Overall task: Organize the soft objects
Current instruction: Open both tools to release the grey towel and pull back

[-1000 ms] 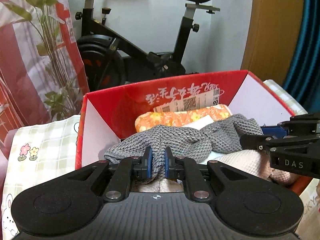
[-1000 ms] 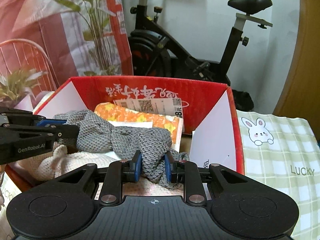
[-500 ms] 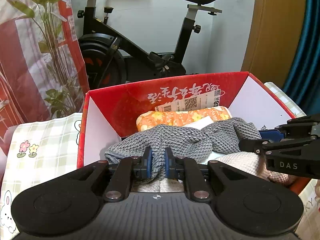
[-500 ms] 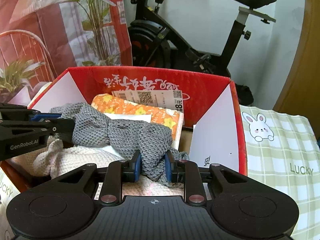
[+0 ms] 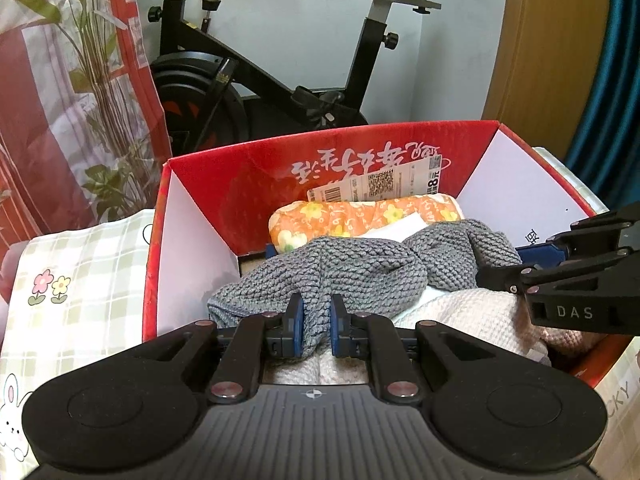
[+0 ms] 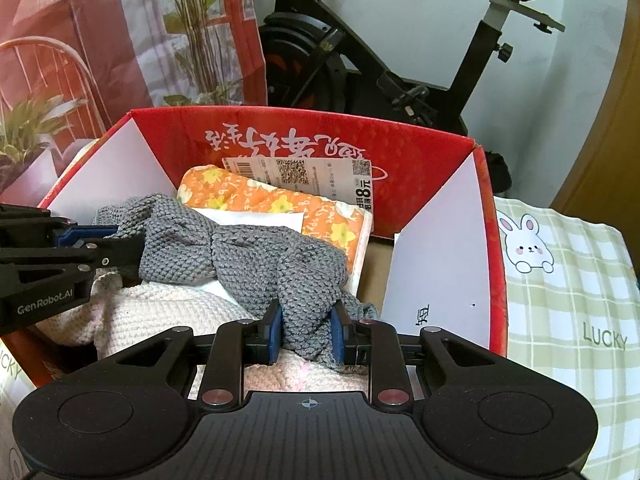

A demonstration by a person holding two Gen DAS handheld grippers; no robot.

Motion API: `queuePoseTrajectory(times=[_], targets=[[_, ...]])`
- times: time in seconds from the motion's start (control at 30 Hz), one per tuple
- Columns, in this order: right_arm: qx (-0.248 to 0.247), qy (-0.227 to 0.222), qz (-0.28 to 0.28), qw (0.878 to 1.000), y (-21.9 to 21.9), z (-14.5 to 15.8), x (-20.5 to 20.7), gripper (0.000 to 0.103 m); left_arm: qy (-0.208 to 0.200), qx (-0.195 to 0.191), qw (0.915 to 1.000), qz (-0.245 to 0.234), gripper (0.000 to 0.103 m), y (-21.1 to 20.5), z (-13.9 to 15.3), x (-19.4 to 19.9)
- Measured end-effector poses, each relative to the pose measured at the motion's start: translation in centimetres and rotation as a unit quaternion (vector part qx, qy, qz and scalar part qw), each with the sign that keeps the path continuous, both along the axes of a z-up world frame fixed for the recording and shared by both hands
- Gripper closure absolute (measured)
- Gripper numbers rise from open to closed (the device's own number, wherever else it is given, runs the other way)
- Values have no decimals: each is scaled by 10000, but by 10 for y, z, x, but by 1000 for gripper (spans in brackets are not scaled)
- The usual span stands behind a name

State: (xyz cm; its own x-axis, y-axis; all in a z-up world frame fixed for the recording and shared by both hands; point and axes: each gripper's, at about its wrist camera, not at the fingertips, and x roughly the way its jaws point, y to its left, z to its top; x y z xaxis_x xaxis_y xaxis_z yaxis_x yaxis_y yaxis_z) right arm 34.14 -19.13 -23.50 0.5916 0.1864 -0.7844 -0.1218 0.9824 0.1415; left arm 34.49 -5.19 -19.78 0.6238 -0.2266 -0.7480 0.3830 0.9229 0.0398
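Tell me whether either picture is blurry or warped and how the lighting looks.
Left wrist view: sharp, evenly lit, no glare; fisheye bends the wooden door frame at the right edge. Right wrist view: equally sharp, soft daylight; the red box rim bows, corners go dark.

Left wrist view: sits just behind the left tongs point(image 5: 316, 322), looking forward and steeply down along them into the red box point(image 5: 248, 184) — close range. The right tongs point(image 5: 520, 264) enter from the right edge.

Right wrist view: same setup behind the right tongs point(image 6: 306, 328), with the left tongs point(image 6: 108, 246) coming in from the left.

Shared — the box interior, the grey knit point(image 6: 248, 256), the exercise bike point(image 6: 360, 64) beyond both tongs.
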Motion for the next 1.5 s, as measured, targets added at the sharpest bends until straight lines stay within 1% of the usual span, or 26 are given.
queuePoseTrajectory(times=[0.23, 0.3, 0.37, 0.4, 0.43, 0.47, 0.5, 0.57, 0.63, 0.67, 0.77, 0.83, 0.87, 0.97, 1.03, 1.07, 1.13, 1.17, 1.2, 1.23, 1.27, 1.33, 1.37, 1.5], targets=[[-89, 28, 45, 9999, 3, -1, 3, 80, -45, 69, 10000, 19, 88, -3, -1, 0], [-96, 22, 45, 9999, 4, -2, 3, 80, -87, 70, 9999, 40, 83, -4, 1, -2], [-150, 11, 83, 9999, 4, -2, 1, 79, -143, 78, 9999, 10, 70, -4, 4, -6], [-151, 11, 90, 9998, 4, -2, 1, 79, -170, 60, 9998, -14, 66, -4, 6, -8], [-133, 20, 81, 9999, 3, -2, 1, 79, -194, 40, 9998, -28, 57, -3, 8, -10], [-111, 31, 68, 9999, 2, -2, 1, 79, -216, 7, 9998, -36, 45, -2, 10, -12], [-105, 33, 63, 9999, 2, -2, 1, 78, -230, -61, 9997, -62, 38, -1, 12, -14], [-118, 31, 53, 9999, 1, -1, 0, 78, -290, -212, 9993, -77, 19, 2, 19, -19], [-219, 39, 95, 9997, 4, -1, -2, 77, -370, -214, 9991, -37, 11, 3, 24, -24], [-290, 48, 127, 9995, 6, 0, -2, 75, -422, -210, 9989, -28, 9, 4, 28, -26], [-317, 30, 94, 9994, 6, 1, -5, 74, -549, -227, 9981, 149, 4, 10, 40, -32], [-221, -8, 30, 9998, 2, 3, -8, 69, -630, -250, 9972, 300, 1, 17, 47, -35], [-225, -10, 8, 9997, 1, 3, -9, 63, -686, -250, 9966, 394, 0, 20, 50, -37], [-273, -62, 65, 9996, -1, 9, -15, 57, -859, -188, 9940, 655, 0, 27, 58, -44], [-340, -134, 22, 9993, -1, 15, -20, 39, -952, -168, 9927, 721, 0, 31, 63, -49], [-393, -185, -37, 9991, -1, 18, -23, 27, -987, -169, 9923, 735, 0, 32, 66, -51], [-379, -308, -46, 9988, -2, 26, -30, 25, -1033, -178, 9914, 781, 0, 36, 73, -58], [-352, -344, -17, 9988, -2, 30, -34, 21, -1051, -181, 9910, 804, 0, 37, 76, -61], [-353, -371, -9, 9987, -2, 33, -37, 12, -1081, -186, 9904, 838, 0, 39, 79, -65], [-367, -405, -8, 9985, -2, 37, -41, 9, -1113, -188, 9898, 874, 0, 40, 82, -69], [-387, -468, -14, 9982, -1, 42, -45, 6, -1144, -193, 9890, 913, 0, 42, 84, -73], [-379, -563, -26, 9977, 1, 49, -54, 5, -1189, -226, 9879, 966, 0, 44, 90, -80], [-358, -589, -34, 9976, 2, 53, -58, 0, -1209, -260, 9877, 958, 0, 46, 93, -84], [-329, -797, -77, 9963, 6, 71, -76, 0, -1369, -434, 9849, 969, 0, 52, 107, -102]])
